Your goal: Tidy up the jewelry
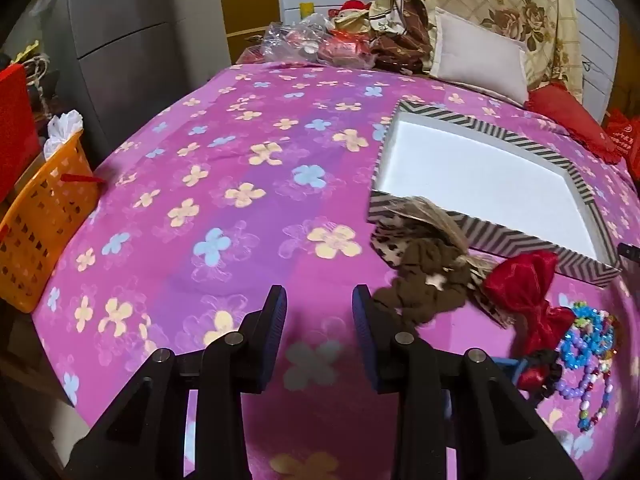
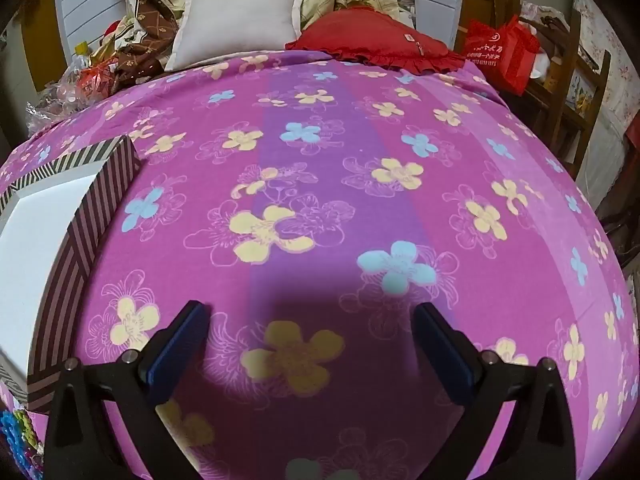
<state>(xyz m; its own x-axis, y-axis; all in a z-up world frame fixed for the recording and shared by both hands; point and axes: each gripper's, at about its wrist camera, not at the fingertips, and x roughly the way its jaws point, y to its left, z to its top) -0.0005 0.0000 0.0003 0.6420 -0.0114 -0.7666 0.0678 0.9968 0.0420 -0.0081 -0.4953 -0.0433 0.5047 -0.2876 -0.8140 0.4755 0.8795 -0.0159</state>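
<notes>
While both tools hover above the bed [image 1: 224,168], neither holds anything: the left hand-held gripper [image 1: 319,304] has its jaws parted narrowly with only the flowered purple sheet between them, and the right hand-held gripper [image 2: 312,320] stands spread wide over bare sheet. A shallow striped box [image 1: 532,142] with a white inside lies open toward the bed's right side in the left wrist view; the right wrist view shows the same box [image 2: 100,196] at its left edge. Against the box's near wall rests a brown fabric piece [image 1: 424,272], partly leopard-patterned, just right of the left gripper's right finger. Beside it, closer to the near edge of the bed, lies a red bow [image 1: 528,292], and touching that is a heap of bead strings [image 1: 588,352] in blue, purple and mixed colours. These beads [image 2: 16,436] also peek in at the lower left corner of the right wrist view, just below the box. At the head of the bed sit a white pillow [image 2: 240,16] and a red cushion [image 2: 372,36]. An orange basket [image 1: 44,216] stands off the bed's left side.
</notes>
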